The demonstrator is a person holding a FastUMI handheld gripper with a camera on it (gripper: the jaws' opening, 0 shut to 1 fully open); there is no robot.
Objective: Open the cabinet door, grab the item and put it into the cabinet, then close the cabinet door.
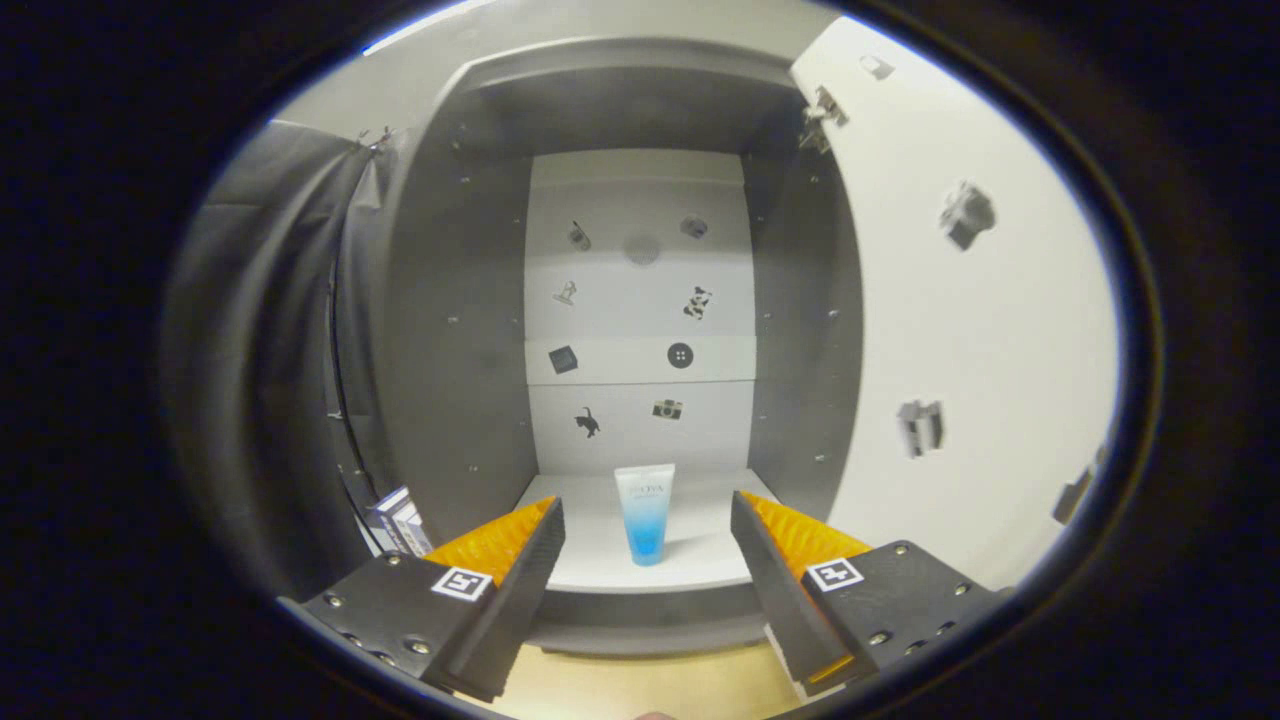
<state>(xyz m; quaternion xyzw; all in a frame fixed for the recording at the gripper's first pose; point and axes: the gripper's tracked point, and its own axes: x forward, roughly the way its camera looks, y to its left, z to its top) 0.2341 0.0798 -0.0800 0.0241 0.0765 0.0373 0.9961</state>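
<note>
A white-and-blue squeeze tube [645, 512] stands cap-down on the white bottom shelf [700, 560] of the open cabinet [455, 330], free of the fingers. My gripper [648, 520] is open in front of the shelf's front edge. The tube shows in the gap between the fingers, a little beyond their tips, touched by neither. The cabinet door [960, 330] is swung wide open to the right of the right finger, with its hinge [822, 115] at the top.
The cabinet's grey side walls flank a white back panel [640, 300] carrying small stickers. A small box [400, 520] sits outside the cabinet left of the left finger. A pale wooden surface [640, 685] lies below the fingers.
</note>
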